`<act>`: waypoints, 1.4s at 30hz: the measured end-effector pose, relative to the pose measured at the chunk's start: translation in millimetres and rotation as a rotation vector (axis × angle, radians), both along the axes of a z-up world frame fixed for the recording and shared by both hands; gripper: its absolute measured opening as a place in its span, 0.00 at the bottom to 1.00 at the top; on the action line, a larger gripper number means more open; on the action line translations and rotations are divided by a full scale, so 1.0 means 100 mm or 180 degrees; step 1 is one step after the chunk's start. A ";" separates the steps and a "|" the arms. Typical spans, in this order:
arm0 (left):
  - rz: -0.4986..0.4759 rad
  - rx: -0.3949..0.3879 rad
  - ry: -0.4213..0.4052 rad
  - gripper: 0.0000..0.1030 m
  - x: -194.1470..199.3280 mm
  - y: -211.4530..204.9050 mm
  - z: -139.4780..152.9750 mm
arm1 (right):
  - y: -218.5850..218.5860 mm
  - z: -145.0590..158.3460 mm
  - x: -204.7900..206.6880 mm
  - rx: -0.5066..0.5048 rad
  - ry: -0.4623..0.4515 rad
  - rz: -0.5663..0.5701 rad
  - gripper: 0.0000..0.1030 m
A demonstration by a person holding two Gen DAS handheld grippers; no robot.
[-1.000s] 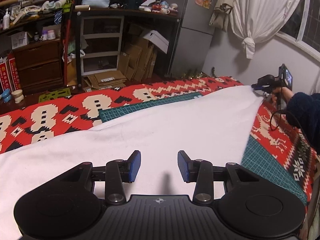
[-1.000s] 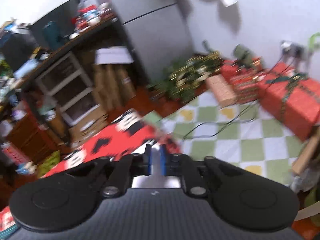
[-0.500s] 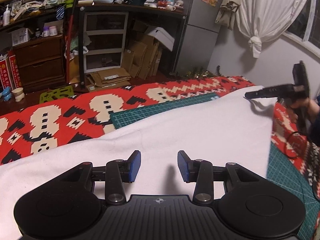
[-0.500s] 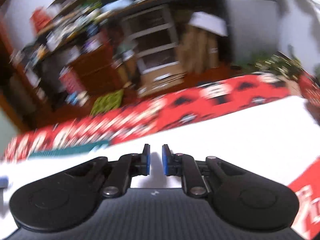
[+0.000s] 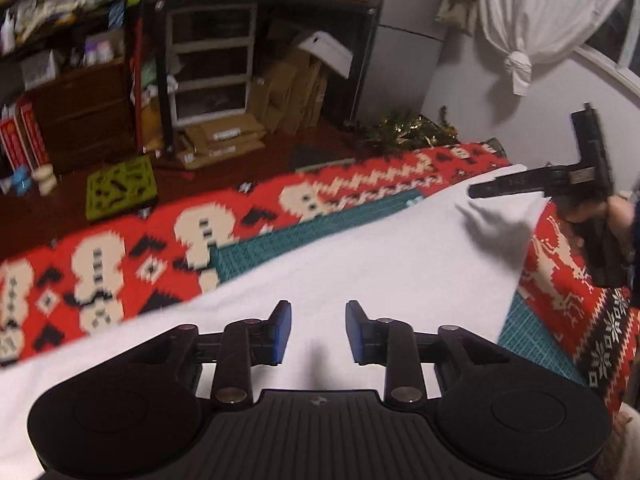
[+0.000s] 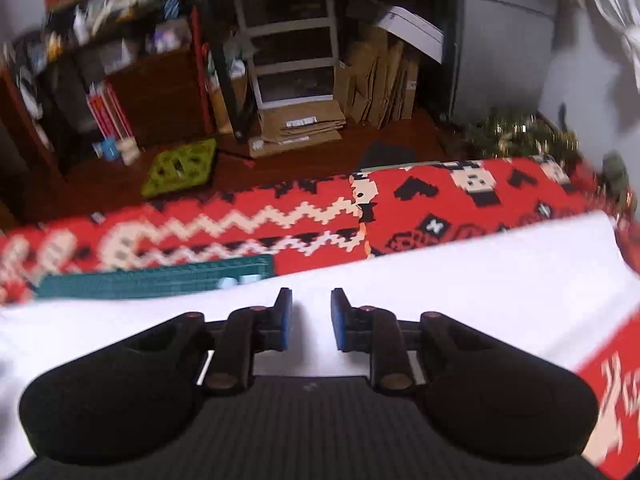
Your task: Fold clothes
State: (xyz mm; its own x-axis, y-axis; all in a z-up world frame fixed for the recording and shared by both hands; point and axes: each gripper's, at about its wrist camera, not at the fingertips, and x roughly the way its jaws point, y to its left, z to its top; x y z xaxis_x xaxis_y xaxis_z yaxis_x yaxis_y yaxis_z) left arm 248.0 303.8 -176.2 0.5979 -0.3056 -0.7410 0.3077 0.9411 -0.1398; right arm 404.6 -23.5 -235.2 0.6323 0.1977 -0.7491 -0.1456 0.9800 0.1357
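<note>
A white garment (image 5: pixel 360 264) lies spread flat over a green cutting mat (image 5: pixel 280 244) on a red patterned blanket (image 5: pixel 120 248). My left gripper (image 5: pixel 316 328) hovers low over the near part of the cloth, open, with nothing between its blue pads. The right gripper (image 5: pixel 480 191) shows side-on at the cloth's far right corner, held by a hand (image 5: pixel 618 220). In the right wrist view that gripper (image 6: pixel 311 316) is open over the white garment (image 6: pixel 440 280), nothing between its fingers. The cloth's corner beside it is slightly rumpled.
Beyond the blanket's (image 6: pixel 440 208) far edge is dark floor with a green lattice mat (image 5: pixel 120 186), flattened cardboard (image 5: pixel 224 140), a white drawer unit (image 5: pixel 212 60), cluttered shelves and a grey fridge (image 5: pixel 400 40). A knotted white curtain (image 5: pixel 520 20) hangs at the right.
The right gripper went from shut on the cloth's corner to open, and swung round to face across the cloth. The corner now lies down. The left gripper stayed open and tilted slightly.
</note>
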 end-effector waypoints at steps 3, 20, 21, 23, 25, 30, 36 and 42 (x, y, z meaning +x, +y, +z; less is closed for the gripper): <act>-0.0103 0.0052 0.0033 0.29 -0.04 -0.09 0.19 | -0.09 0.28 -0.29 0.0044 -0.0021 -0.0004 0.23; -0.0379 0.0101 0.0212 0.55 0.76 -1.47 0.92 | -1.74 1.85 -0.56 0.0040 0.0228 -0.0630 0.37; -0.0397 0.0156 0.0219 0.55 0.86 -1.60 0.85 | -1.84 1.74 -0.42 0.0026 0.0248 -0.0560 0.38; -0.0446 0.0328 0.0220 0.56 1.08 -1.88 0.67 | -2.03 1.53 -0.15 0.0000 0.0287 -0.0420 0.43; -0.0418 0.0375 0.0259 0.56 1.30 -2.12 0.49 | -2.22 1.33 0.13 -0.0027 0.0326 -0.0280 0.43; -0.0636 0.0442 0.0477 0.51 1.80 -2.61 -0.02 | -2.70 0.80 0.82 -0.0093 0.0423 0.0070 0.41; -0.0900 0.0587 0.0598 0.52 2.13 -2.84 -0.41 | -3.03 0.19 1.46 -0.0060 0.0634 0.0417 0.38; -0.0928 0.0461 0.0738 0.29 2.26 -2.85 -0.59 | -2.99 -0.04 1.57 0.0024 0.0758 0.0681 0.10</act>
State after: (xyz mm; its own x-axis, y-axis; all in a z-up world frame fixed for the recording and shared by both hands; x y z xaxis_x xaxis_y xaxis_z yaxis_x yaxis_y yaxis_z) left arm 473.8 18.9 -235.7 0.3134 -0.3204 -0.8940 0.5408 0.8340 -0.1093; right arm 561.1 -322.2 -239.5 0.3827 0.3134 -0.8691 -0.3115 0.9294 0.1979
